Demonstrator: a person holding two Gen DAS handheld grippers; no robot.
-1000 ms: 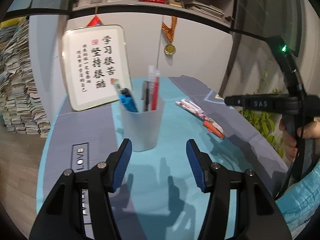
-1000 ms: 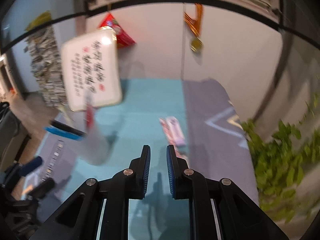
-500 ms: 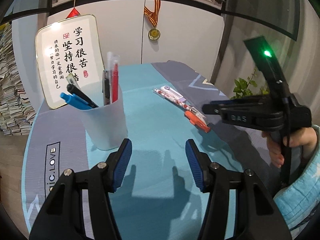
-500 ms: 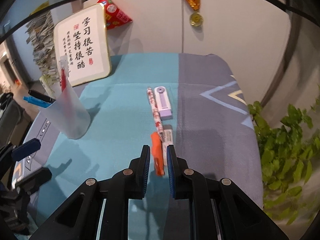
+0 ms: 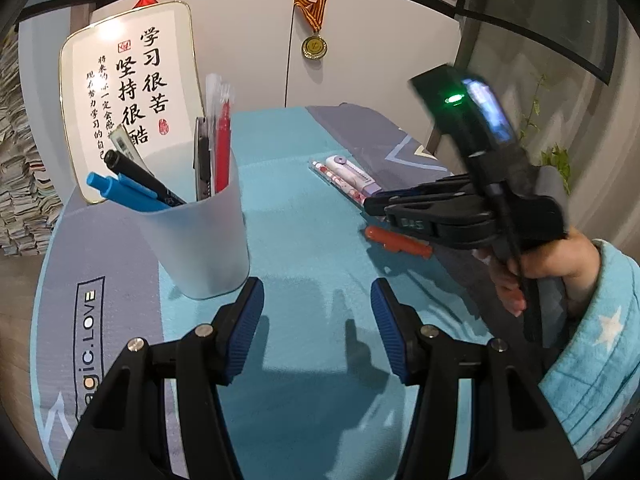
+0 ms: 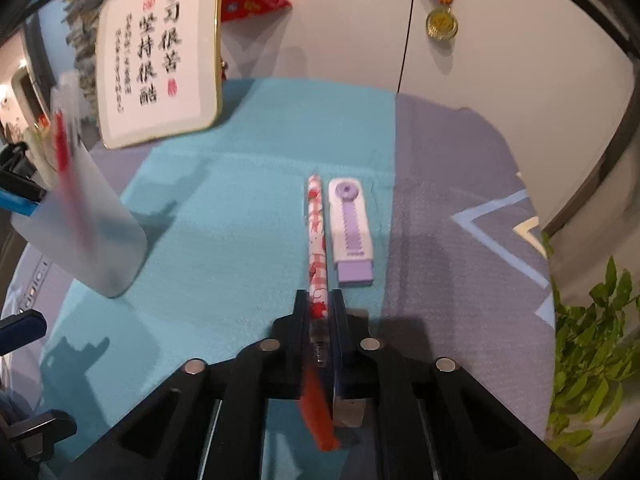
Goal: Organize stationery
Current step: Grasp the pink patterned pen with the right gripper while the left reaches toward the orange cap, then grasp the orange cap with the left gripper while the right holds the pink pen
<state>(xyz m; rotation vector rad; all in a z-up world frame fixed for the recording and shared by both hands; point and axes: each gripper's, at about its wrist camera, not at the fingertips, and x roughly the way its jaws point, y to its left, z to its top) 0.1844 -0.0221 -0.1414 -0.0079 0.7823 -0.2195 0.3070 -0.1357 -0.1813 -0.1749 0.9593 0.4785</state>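
Note:
A frosted pen cup (image 5: 200, 232) holding several pens stands on the blue mat; it shows at the left of the right wrist view (image 6: 80, 236). A red-patterned pen (image 6: 316, 232), a purple-and-white eraser (image 6: 350, 232) and an orange pen (image 5: 396, 242) lie on the mat. My left gripper (image 5: 316, 320) is open and empty, just right of the cup's base. My right gripper (image 6: 319, 300) hovers low with its narrow jaws straddling the patterned pen's near end; the orange pen (image 6: 320, 412) lies under its body. It also shows in the left wrist view (image 5: 372, 204).
A framed calligraphy board (image 5: 128, 96) leans against the wall behind the cup. A medal (image 5: 314, 46) hangs on the wall. A green plant (image 6: 592, 344) stands past the table's right edge. Stacked papers (image 5: 16, 168) sit at far left.
My right gripper has moved forward and down over the orange pen, and its jaws now straddle the patterned pen. My left gripper has drifted slightly closer to the cup, still open.

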